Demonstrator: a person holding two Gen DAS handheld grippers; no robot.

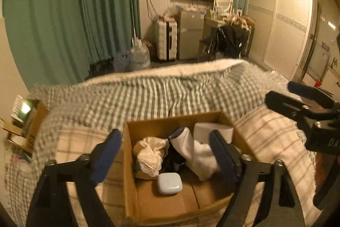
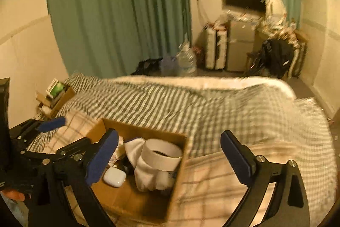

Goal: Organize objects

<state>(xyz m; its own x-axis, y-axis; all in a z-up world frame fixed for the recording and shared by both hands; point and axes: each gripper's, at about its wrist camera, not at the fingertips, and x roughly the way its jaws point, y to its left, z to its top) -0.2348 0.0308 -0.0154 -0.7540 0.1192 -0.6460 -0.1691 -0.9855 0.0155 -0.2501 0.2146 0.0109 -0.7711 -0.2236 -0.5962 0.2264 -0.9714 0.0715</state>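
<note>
The cardboard box [image 1: 148, 127], already holding its clutter, sits on the bed between the left gripper [image 1: 165, 154]'s spread empty fingers, so whichever gripper reaches in should descend straight, clearing the walls.

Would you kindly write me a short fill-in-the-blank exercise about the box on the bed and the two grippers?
1. The cardboard box rests on the ____.
2. The small white case lies on the box's floor, ____ the box.
3. Both the left gripper and the right gripper have their jaws ____, holding nothing.
4. The curtains behind the bed are ____ in colour.

Missing words: bed; inside; open; green
</note>
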